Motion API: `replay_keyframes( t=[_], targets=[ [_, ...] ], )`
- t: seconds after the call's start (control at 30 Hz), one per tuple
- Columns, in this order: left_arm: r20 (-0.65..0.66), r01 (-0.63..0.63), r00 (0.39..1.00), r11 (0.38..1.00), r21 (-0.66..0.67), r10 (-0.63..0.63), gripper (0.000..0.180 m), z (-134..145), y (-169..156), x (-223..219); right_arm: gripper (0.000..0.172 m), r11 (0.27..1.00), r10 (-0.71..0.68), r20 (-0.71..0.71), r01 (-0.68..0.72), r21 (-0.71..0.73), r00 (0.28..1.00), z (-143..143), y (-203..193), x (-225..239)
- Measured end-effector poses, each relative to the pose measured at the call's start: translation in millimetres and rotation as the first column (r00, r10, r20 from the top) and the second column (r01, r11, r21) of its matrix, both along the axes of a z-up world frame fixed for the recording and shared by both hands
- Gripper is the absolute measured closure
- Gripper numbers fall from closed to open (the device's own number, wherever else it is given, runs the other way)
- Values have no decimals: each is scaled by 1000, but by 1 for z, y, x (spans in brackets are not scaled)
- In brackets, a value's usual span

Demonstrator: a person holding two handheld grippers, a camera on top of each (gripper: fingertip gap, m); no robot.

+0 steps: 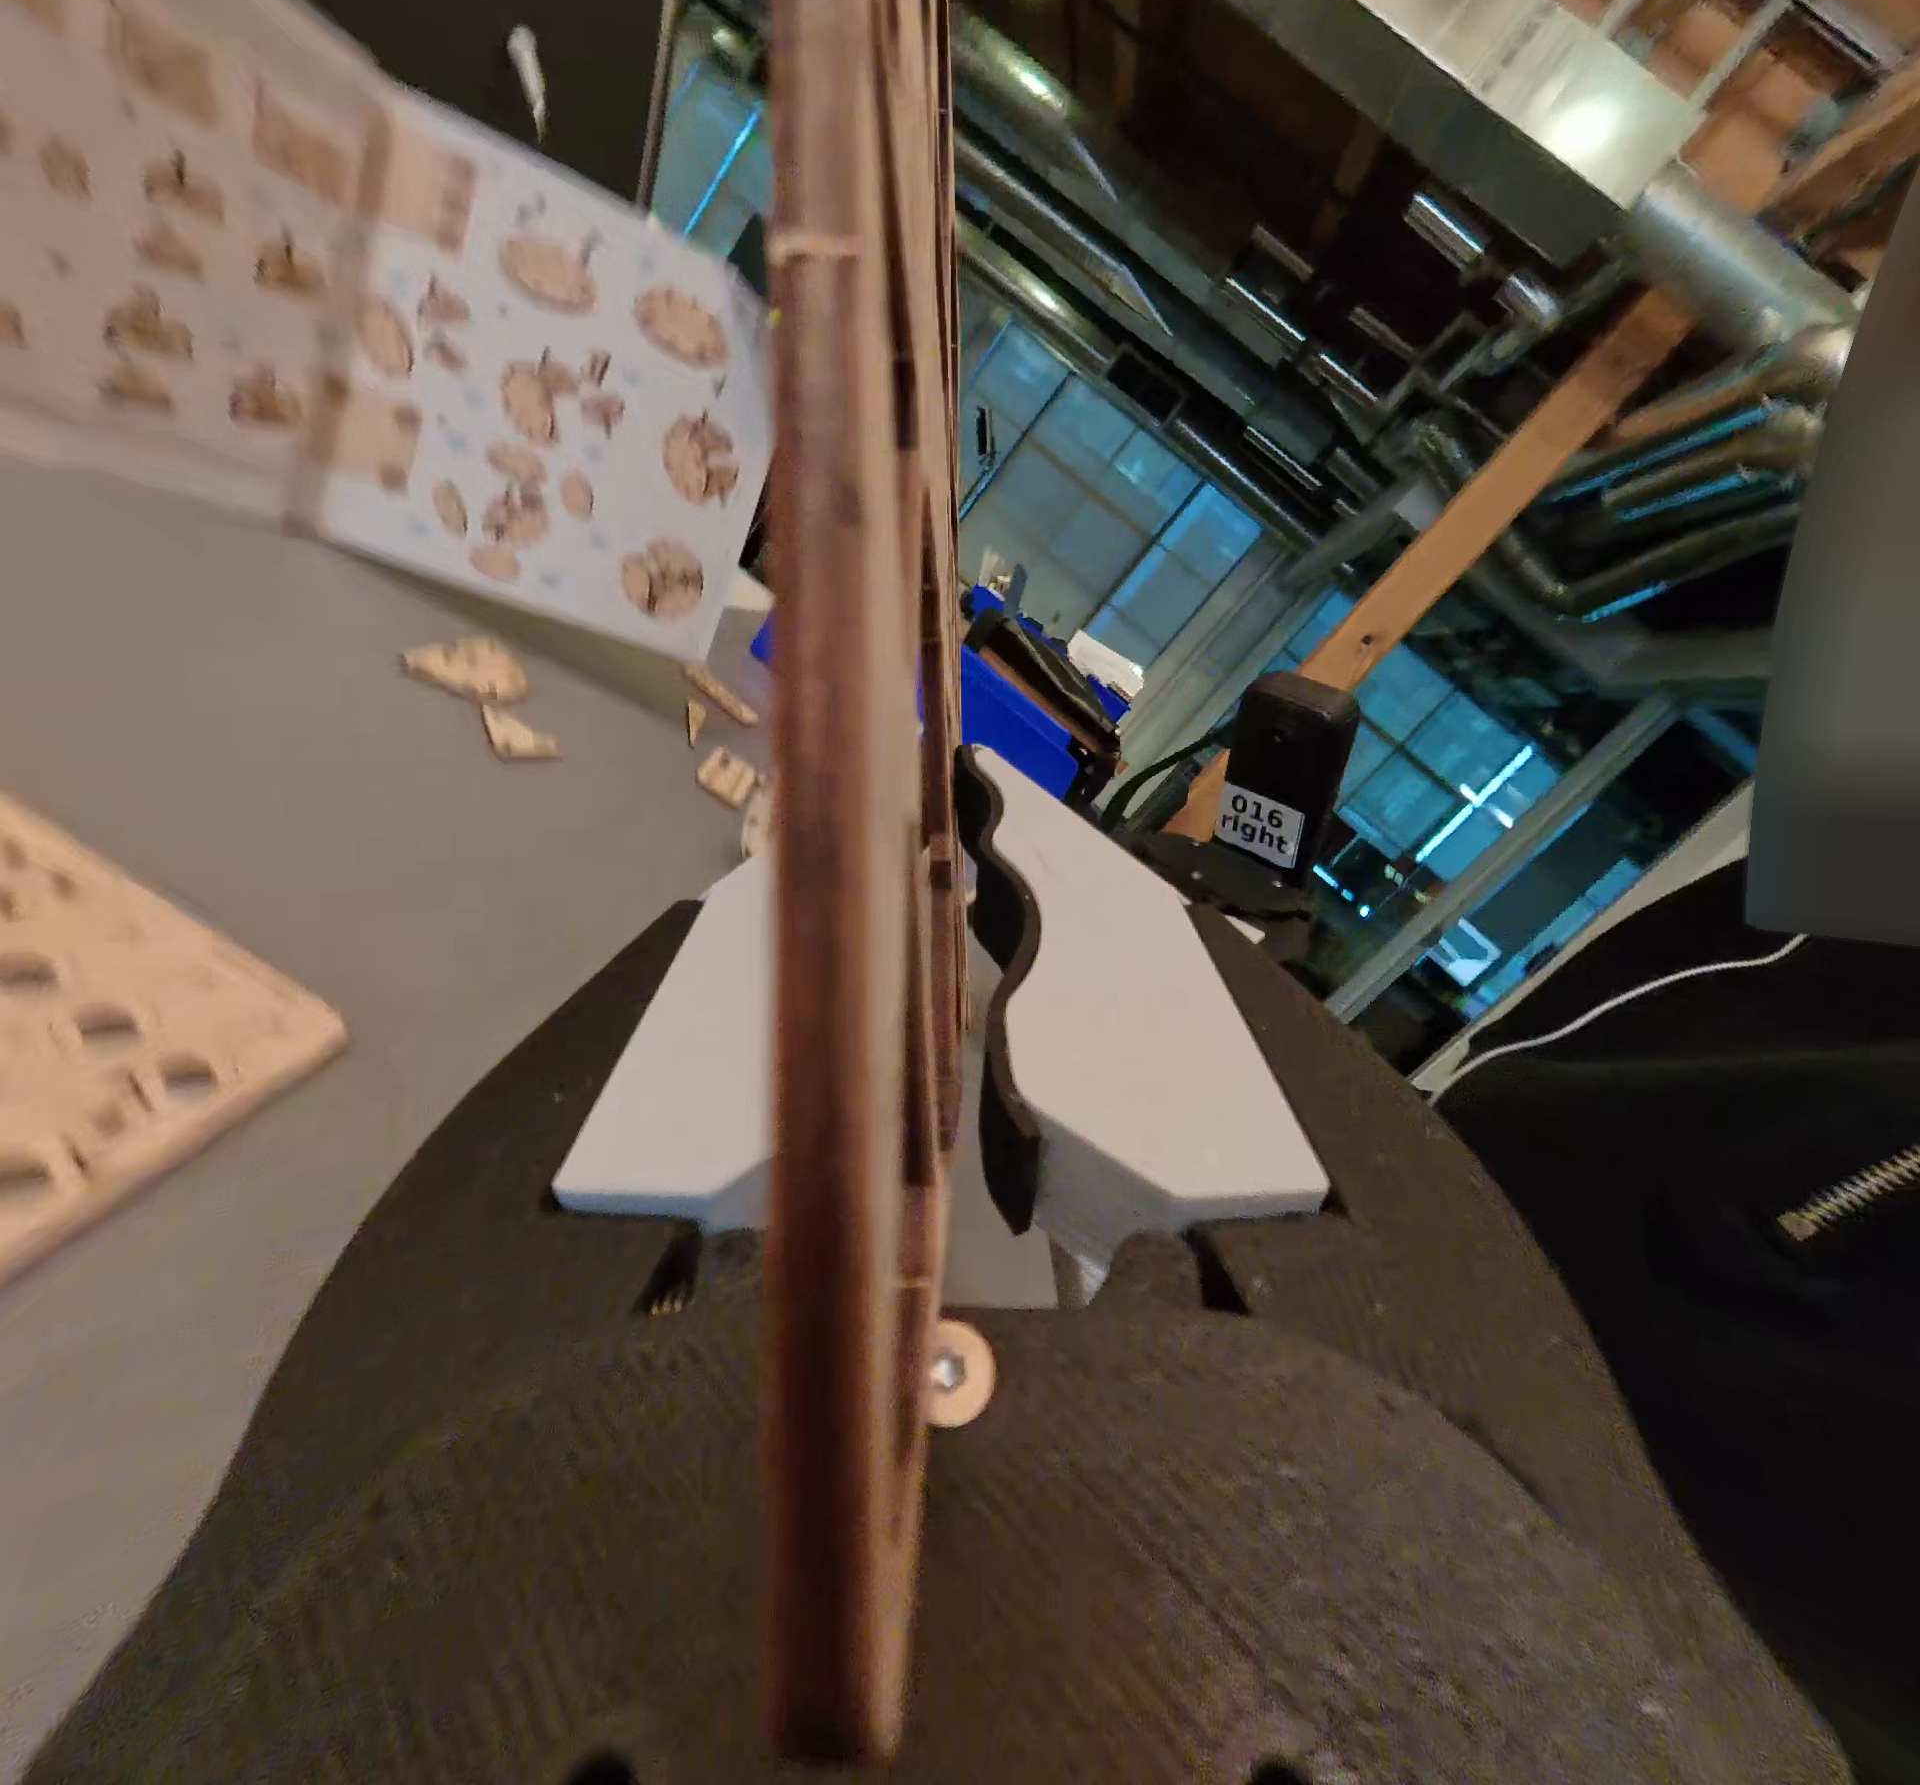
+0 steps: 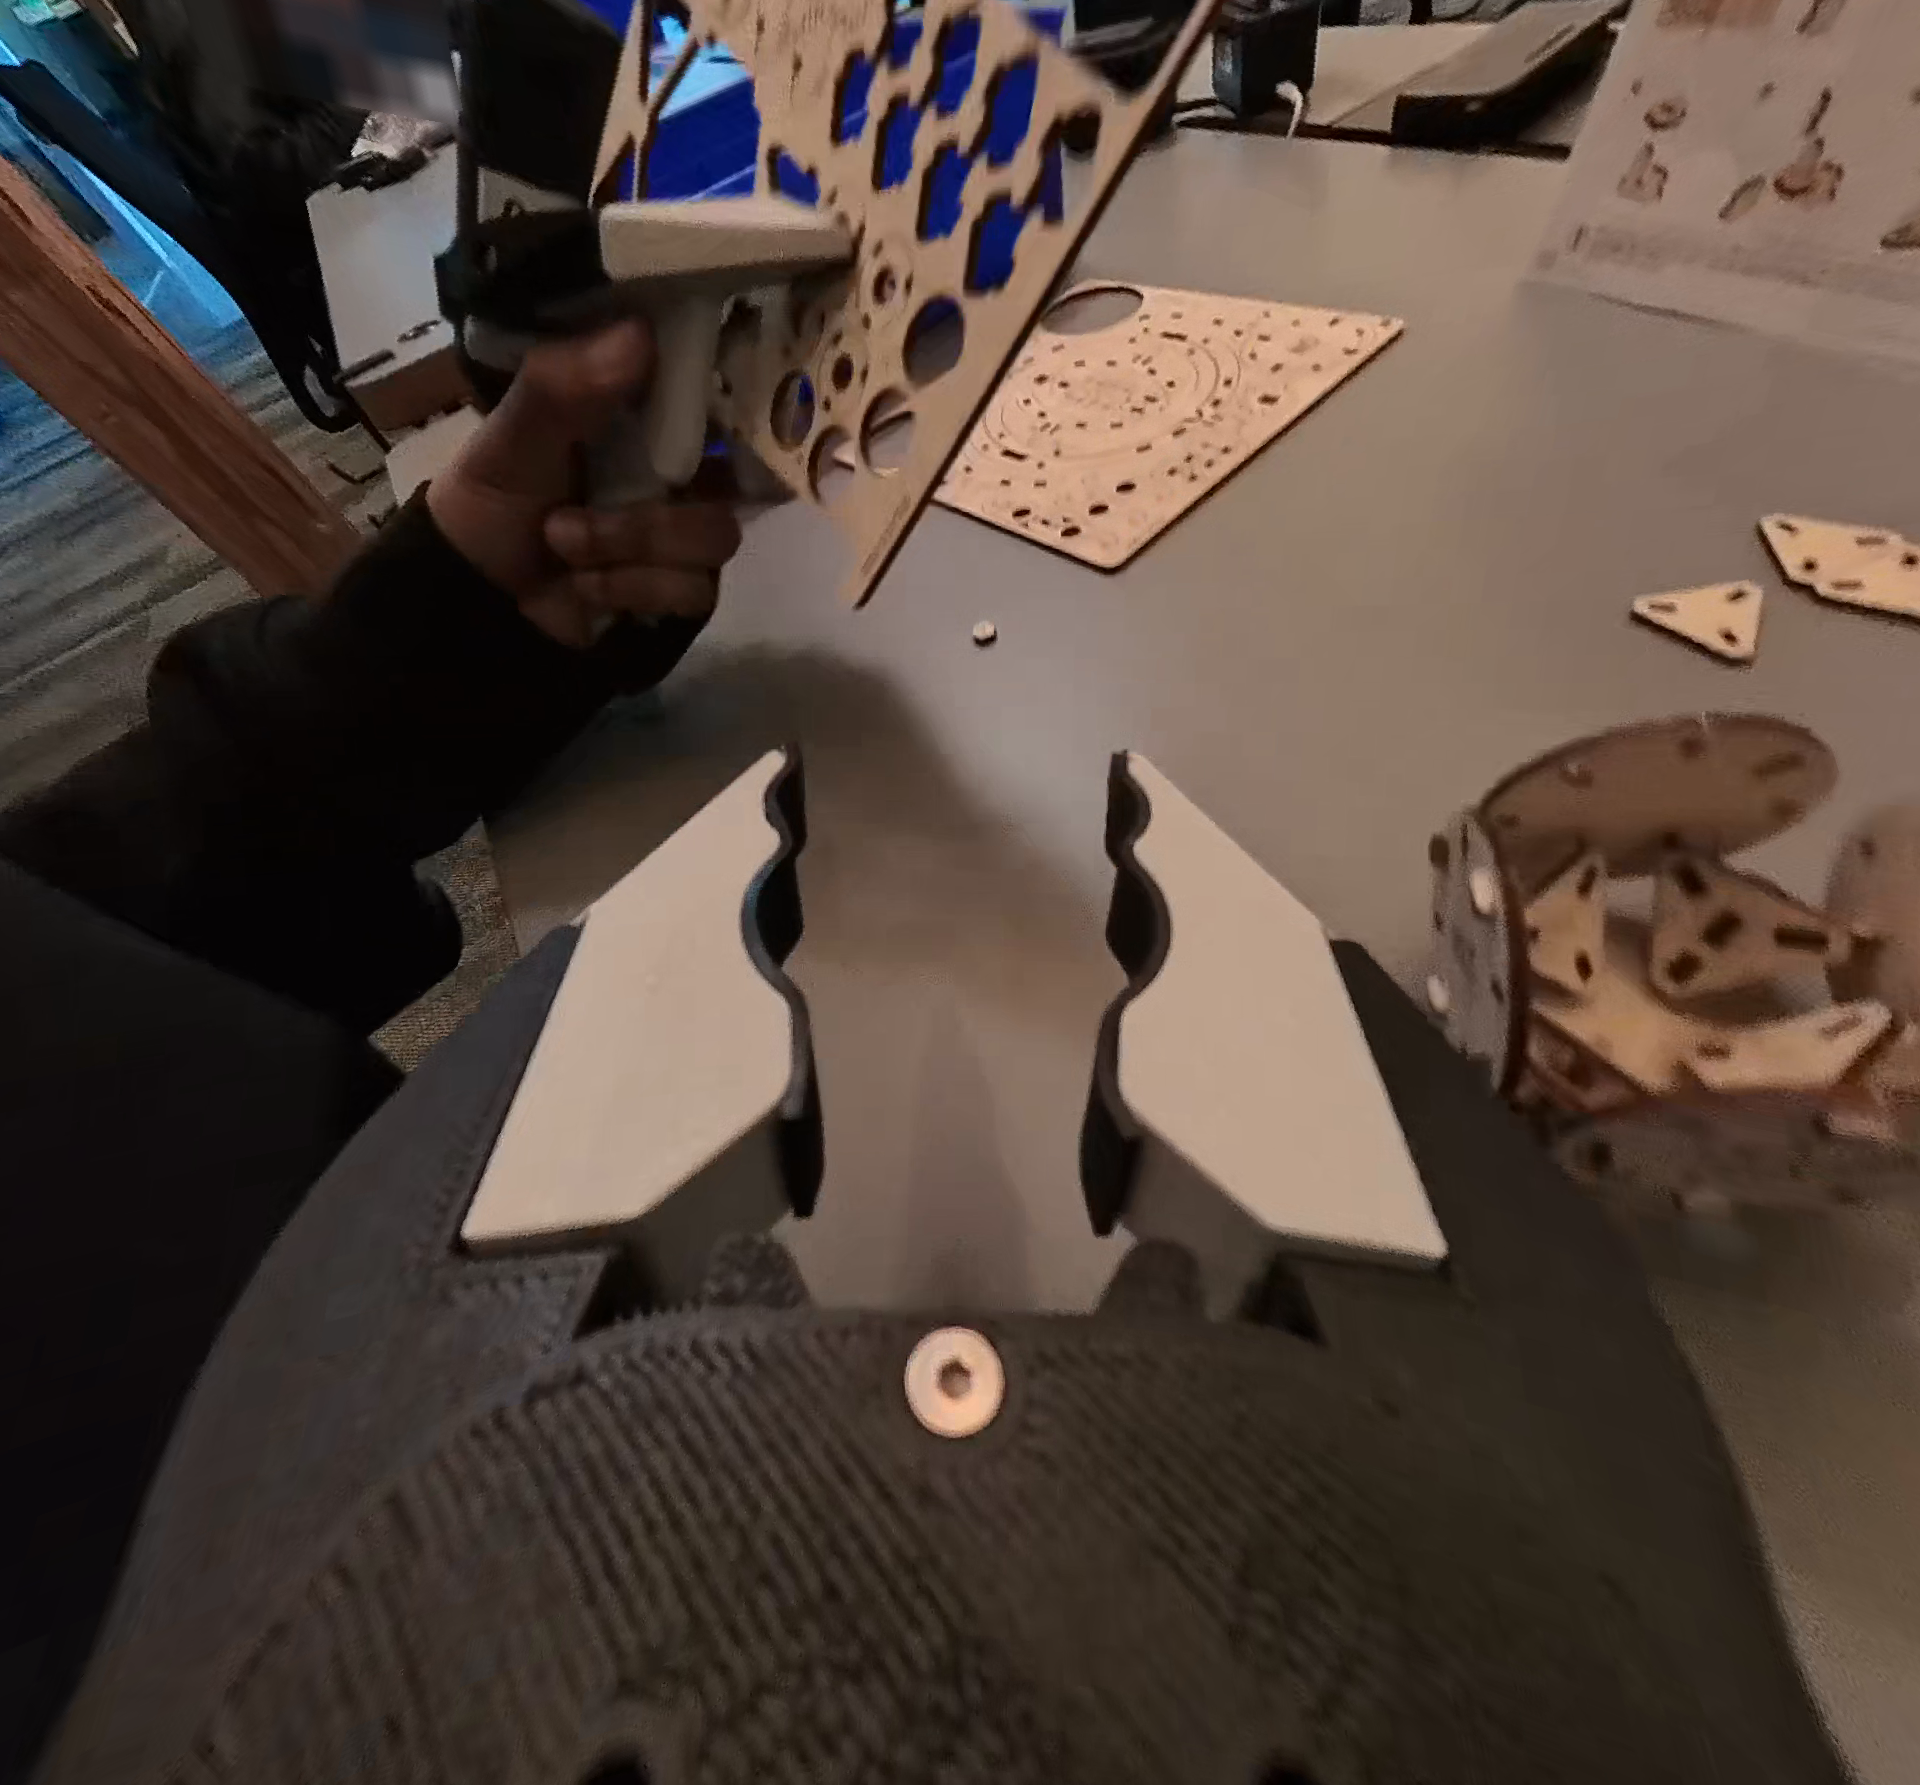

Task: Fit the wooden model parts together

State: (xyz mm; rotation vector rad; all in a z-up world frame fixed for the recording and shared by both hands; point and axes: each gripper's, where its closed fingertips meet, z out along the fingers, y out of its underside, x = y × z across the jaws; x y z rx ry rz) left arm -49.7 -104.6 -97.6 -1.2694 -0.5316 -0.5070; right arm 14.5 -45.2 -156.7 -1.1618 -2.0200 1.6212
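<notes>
My left gripper is shut on a thin laser-cut wooden sheet, which I see edge-on, running up the middle of the left wrist view. The right wrist view shows the same sheet, full of cut-out holes, held in the air at the upper left by the left gripper, which grips its lower edge. My right gripper is open and empty above the grey table. A tiny wooden bit lies on the table just ahead of it. A partly built wooden model sits to its right.
Another wooden parts sheet lies flat farther back, and one lies at the left. Loose wooden pieces lie at the right. A printed instruction sheet stands behind. A person's hand holds the left gripper. Some 11 cm of space lies between my two pairs of fingers.
</notes>
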Motion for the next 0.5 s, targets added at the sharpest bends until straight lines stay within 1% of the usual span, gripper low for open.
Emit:
replay_keyframes(
  t=[0.07,0.13,0.2,0.27,0.37,0.43,0.5],
  targets=[
    [109,-33,993,999,-14,35,180,-19,0,14,121,1000,3,19,-3,-29,1000,-4,6,10],
    [216,-44,976,999,3,42,180,-30,1,32,122,996,21,39,-17,-92,999,-6,7,18],
    [262,-64,963,998,3,61,180,-37,6,48,121,989,54,77,-43,-139,996,-9,4,23],
    [250,-79,965,997,-24,82,180,-39,13,60,119,985,84,104,-67,-159,991,-11,1,25],
    [196,-98,973,988,-115,119,180,-47,29,68,121,976,119,115,-95,-196,986,-9,-3,24],
    [178,-88,977,984,-152,115,180,-51,39,70,132,968,142,148,-105,-229,979,-11,-5,24],
    [183,-98,975,984,-151,125,180,-51,44,70,134,962,133,186,-81,-262,974,-14,-1,21]
  ],
)
